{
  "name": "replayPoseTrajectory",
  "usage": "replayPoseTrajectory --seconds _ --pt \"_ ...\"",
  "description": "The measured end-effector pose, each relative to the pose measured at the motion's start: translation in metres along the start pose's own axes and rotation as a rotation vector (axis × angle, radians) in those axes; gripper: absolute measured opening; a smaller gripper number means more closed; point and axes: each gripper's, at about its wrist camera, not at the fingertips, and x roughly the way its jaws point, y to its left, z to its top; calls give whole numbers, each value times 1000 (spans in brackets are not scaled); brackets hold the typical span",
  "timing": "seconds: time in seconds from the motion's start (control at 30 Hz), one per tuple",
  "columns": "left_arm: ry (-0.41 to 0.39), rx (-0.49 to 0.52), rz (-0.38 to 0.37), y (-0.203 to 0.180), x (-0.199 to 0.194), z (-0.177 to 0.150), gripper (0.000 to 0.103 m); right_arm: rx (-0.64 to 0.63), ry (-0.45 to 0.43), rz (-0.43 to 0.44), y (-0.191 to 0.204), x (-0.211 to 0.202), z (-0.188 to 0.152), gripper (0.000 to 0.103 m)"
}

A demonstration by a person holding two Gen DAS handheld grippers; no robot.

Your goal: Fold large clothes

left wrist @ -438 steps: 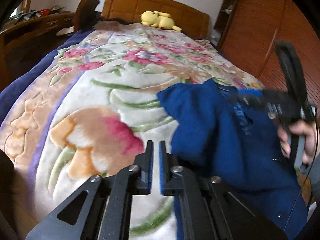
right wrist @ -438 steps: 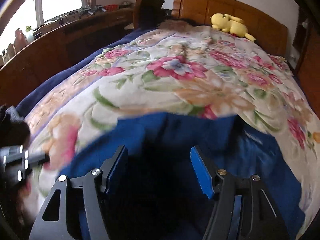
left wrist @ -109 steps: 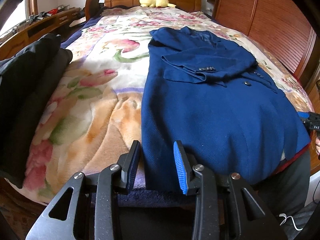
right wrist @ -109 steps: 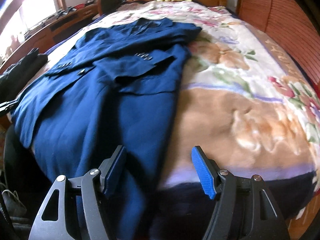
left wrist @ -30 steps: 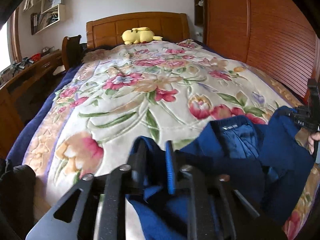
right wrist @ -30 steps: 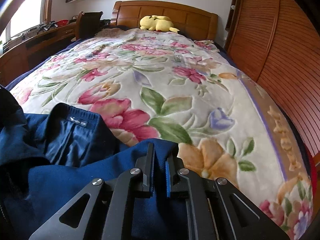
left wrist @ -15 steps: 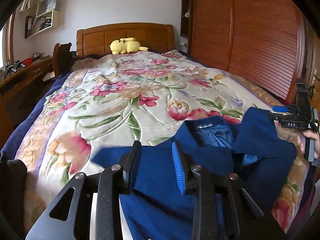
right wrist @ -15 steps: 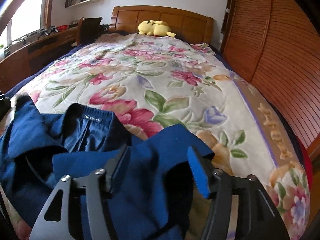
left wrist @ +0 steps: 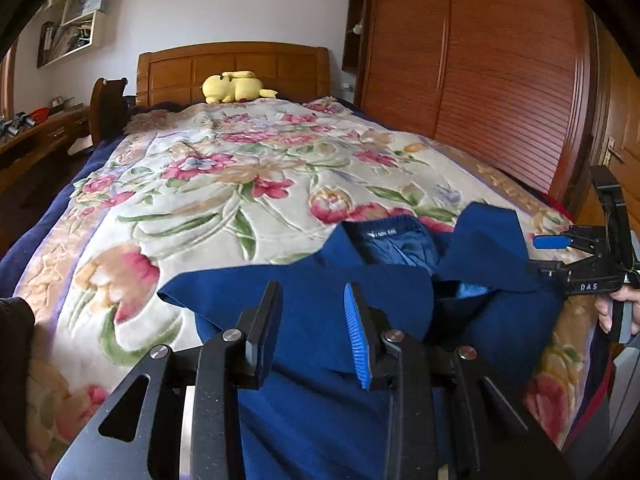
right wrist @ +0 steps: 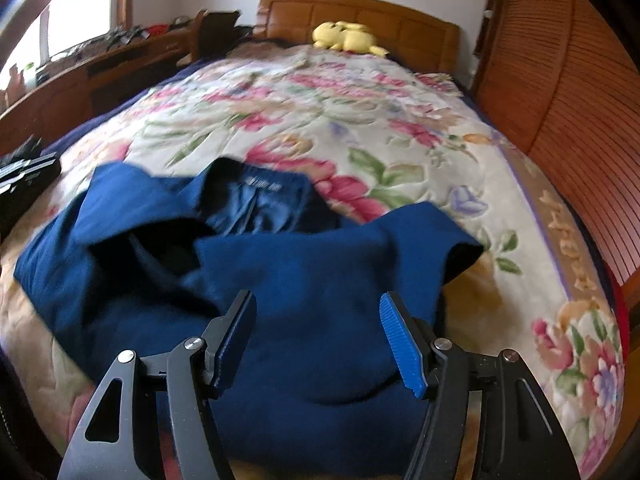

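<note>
Two hand-held grippers, left [left wrist: 312,332] and right [right wrist: 318,340], both open and empty above the blue jacket [right wrist: 304,280].

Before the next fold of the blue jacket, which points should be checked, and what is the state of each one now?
1. Left hand-held gripper free of cloth: ok, jaws apart, nothing pinched.
2. Right hand-held gripper free of cloth: ok, jaws wide apart above the fabric.
3. Blue jacket lies on the floral blanket: ok, at the near end of the bed.
4. Jacket flat and smooth: not ok, the collar area is bunched and the lining label shows.
5. Space to fold towards the headboard: ok, only the yellow plush toy lies far off.
6. Near hem position: cannot tell, hidden below the grippers.
</note>
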Motion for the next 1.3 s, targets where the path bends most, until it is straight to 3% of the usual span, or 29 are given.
replayPoseTrajectory --seconds 0.27,0.43,0.53,0.6,0.63,0.67,0.9,1.1,1.3 --pt "41 38 -25 -17 9 -11 33 -107 162 -2 4 10 -13 66" --pt "35 47 -24 -20 7 -12 33 -97 188 -32 -18 12 -11 66" --pt "34 44 -23 -18 7 -11 33 -191 189 -147 -11 20 -11 66" --pt "34 40 -20 -17 7 -12 33 -215 199 -146 -11 24 -3 45" --pt "34 39 -20 -16 7 -12 33 -225 202 -151 -11 26 3 21" --pt "33 35 -21 -14 6 -13 33 -245 195 -169 -10 26 10 8" --pt "40 18 -27 -8 8 -14 33 -308 115 -245 -8 36 73 3" --pt "36 -10 -42 -2 7 -13 33 -370 45 -263 15 54 131 3" --pt "36 -9 -39 2 5 -14 33 -411 18 -250 46 85 162 3"
